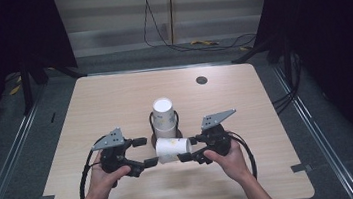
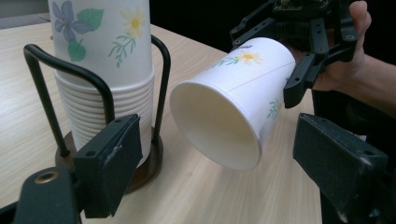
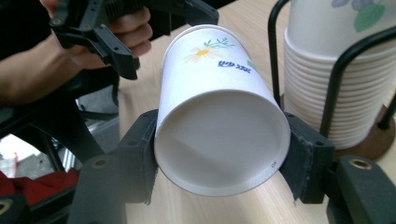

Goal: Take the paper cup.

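A white paper cup [image 1: 172,149] with a flower print lies on its side in the air, just in front of the cup stack. My right gripper [image 1: 188,148] is shut on its base end; in the right gripper view the jaws press both sides of the cup [image 3: 219,93]. The cup's open mouth [image 2: 215,126] faces my left gripper [image 1: 147,151], which is open with its jaws wide apart, just short of the rim. The left gripper [image 3: 116,28] also appears behind the cup in the right gripper view.
A tall stack of matching cups [image 1: 163,113] stands upside down in a black wire holder [image 2: 159,84] on a round brown base [image 3: 369,140] at the middle of the wooden table [image 1: 114,101]. A dark round grommet [image 1: 201,80] sits near the far edge.
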`<state>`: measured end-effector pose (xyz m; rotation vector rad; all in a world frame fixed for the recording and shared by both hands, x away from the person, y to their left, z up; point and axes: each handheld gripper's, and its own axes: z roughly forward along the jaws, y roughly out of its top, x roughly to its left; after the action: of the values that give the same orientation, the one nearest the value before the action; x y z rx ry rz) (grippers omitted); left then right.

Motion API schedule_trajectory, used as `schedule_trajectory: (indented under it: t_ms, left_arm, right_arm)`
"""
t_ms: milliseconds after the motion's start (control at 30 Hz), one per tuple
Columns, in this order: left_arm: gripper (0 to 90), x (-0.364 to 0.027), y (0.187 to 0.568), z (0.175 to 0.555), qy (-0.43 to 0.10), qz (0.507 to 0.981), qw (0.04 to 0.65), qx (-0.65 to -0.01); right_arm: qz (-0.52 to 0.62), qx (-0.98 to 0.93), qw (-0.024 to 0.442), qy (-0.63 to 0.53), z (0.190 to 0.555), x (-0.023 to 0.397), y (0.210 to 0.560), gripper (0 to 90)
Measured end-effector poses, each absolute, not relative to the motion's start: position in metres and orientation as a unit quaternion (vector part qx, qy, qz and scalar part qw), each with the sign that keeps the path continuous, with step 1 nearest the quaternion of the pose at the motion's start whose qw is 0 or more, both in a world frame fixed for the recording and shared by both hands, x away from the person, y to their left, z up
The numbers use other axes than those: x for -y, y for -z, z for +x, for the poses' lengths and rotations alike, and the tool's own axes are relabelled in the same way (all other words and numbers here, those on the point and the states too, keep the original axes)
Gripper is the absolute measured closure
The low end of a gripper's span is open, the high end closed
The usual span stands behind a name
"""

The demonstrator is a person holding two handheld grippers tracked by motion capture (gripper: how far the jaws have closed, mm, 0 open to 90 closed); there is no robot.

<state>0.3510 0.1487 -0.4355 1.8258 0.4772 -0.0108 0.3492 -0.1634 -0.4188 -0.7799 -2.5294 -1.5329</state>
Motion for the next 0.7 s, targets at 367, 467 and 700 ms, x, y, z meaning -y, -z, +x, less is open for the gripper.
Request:
schedule_trajectory:
  t_ms: [367, 467, 700]
  left_arm:
    - [15.5, -0.141, 0.436, 0.349, 0.011, 0.783, 0.591, -0.195]
    - [15.6, -0.140, 0.437, 0.349, 0.013, 0.784, 0.592, -0.189]
    - [15.4, -0.136, 0.441, 0.349, 0.014, 0.780, 0.598, -0.182]
  right_arm:
    - [-0.243, 0.812, 0.064, 0.526, 0.349, 0.161, 0.419, 37.0]
    - [-0.239, 0.808, 0.071, 0.534, 0.348, 0.160, 0.418, 37.0]
    - [-0.231, 0.809, 0.075, 0.535, 0.347, 0.157, 0.418, 37.1]
